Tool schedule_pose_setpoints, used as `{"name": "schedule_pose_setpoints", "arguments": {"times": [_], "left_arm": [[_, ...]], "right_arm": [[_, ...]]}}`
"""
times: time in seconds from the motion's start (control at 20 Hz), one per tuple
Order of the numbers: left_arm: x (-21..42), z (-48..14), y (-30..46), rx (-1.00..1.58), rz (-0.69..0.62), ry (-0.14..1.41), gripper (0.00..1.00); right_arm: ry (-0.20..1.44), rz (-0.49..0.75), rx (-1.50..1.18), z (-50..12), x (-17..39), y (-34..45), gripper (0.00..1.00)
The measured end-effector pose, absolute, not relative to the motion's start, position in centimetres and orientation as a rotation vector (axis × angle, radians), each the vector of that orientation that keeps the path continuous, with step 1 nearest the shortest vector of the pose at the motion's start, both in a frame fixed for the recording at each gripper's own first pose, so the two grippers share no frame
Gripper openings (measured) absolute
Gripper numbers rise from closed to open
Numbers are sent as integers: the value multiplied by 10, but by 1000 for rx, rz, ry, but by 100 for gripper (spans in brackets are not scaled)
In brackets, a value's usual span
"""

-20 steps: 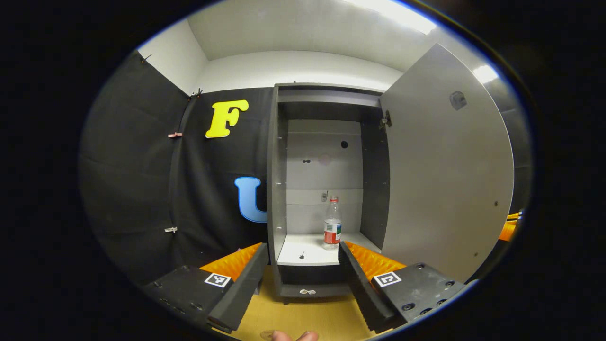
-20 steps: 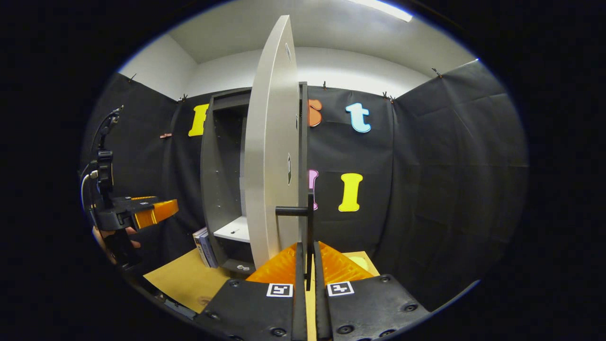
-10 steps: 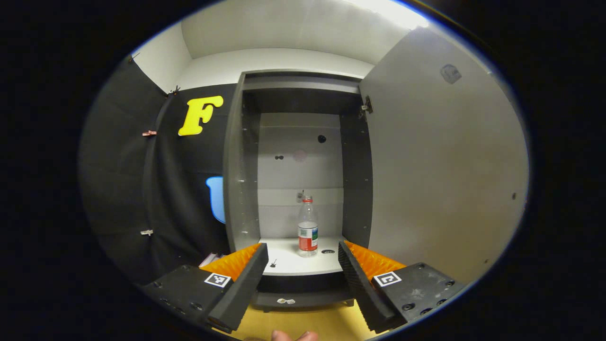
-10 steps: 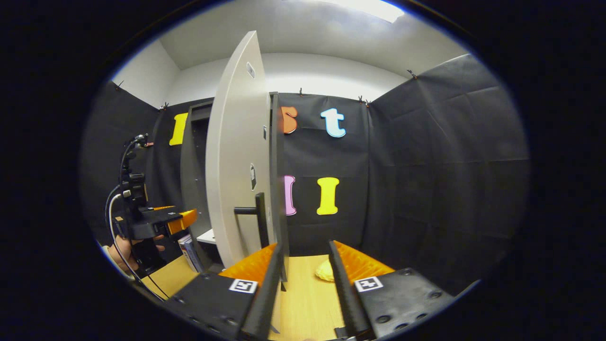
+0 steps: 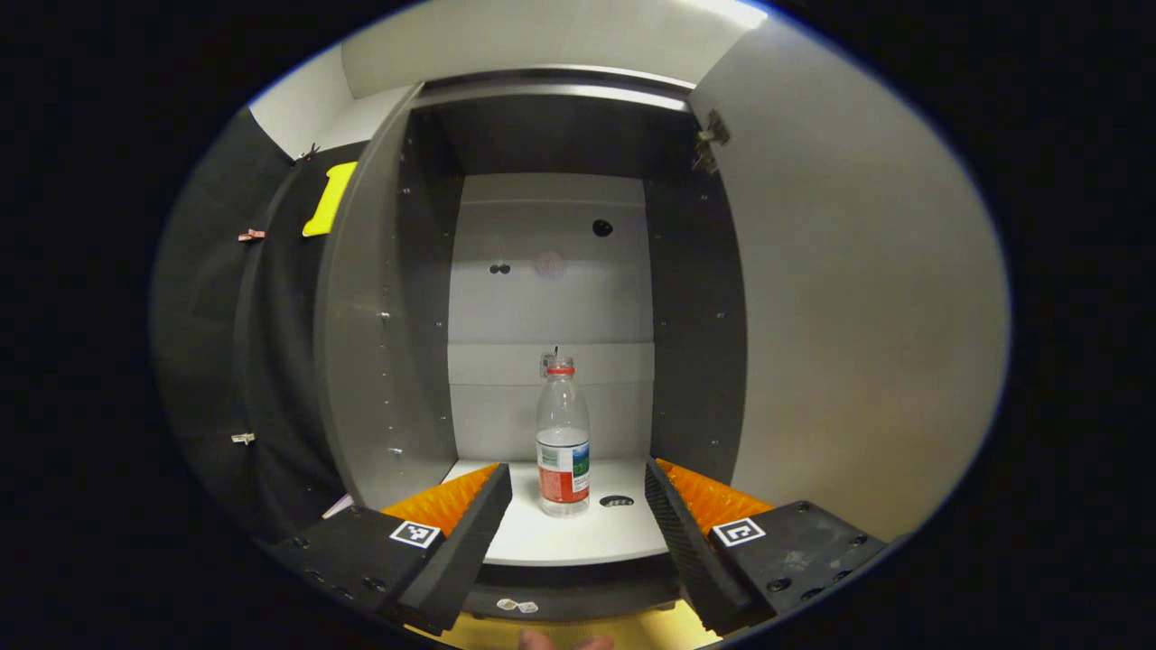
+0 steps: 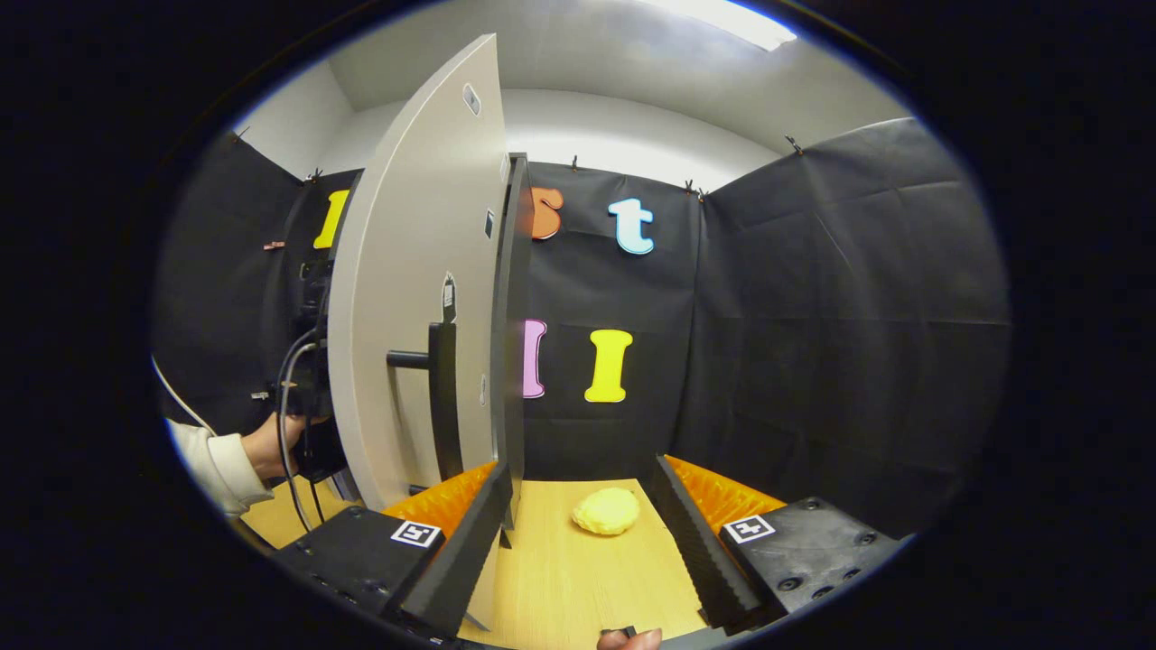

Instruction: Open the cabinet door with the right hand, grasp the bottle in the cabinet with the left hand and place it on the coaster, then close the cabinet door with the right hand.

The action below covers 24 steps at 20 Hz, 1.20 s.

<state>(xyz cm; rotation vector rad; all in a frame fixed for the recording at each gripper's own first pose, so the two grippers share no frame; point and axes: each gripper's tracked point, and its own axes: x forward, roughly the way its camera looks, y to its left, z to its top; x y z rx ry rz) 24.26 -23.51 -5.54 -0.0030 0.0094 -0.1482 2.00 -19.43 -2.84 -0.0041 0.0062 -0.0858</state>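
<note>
Closer now to the cabinet [image 5: 379, 298], left gripper [image 5: 578, 506] with jaws open — clear bottle [image 5: 562, 442], red cap, upright on white shelf [image 5: 578, 542]. Door [image 6: 406, 298] swung wide; right gripper [image 6: 578, 528] released from handle [image 6: 442, 397], jaws open over tabletop [image 6: 578, 578] — yellow lump [image 6: 606, 510] ahead.

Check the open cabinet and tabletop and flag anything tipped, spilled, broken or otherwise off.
Nothing stands out. The bottle stands upright and capped on the cabinet shelf, no spill around it. The cabinet door hangs open and looks intact. A yellow lumpy object sits on the table, apart from both.
</note>
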Motion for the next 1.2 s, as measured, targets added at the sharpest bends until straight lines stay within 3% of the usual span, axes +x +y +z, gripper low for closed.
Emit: {"name": "schedule_pose_setpoints", "arguments": {"times": [0.6, 1.1, 1.15, 1.2], "left_arm": [[378, -107, -234, -25, -80, 62, 94], [402, -111, -229, 14, -61, 71, 93], [403, -111, -229, 15, -62, 72, 76], [400, -109, -230, 11, -69, 74, 76]], "right_arm": [[24, -187, 16, -45, 31, -243, 97], [31, -214, 5, -49, 31, -249, 98], [28, -215, 6, -48, 29, -249, 98], [24, -214, 8, -47, 30, -247, 98]]}}
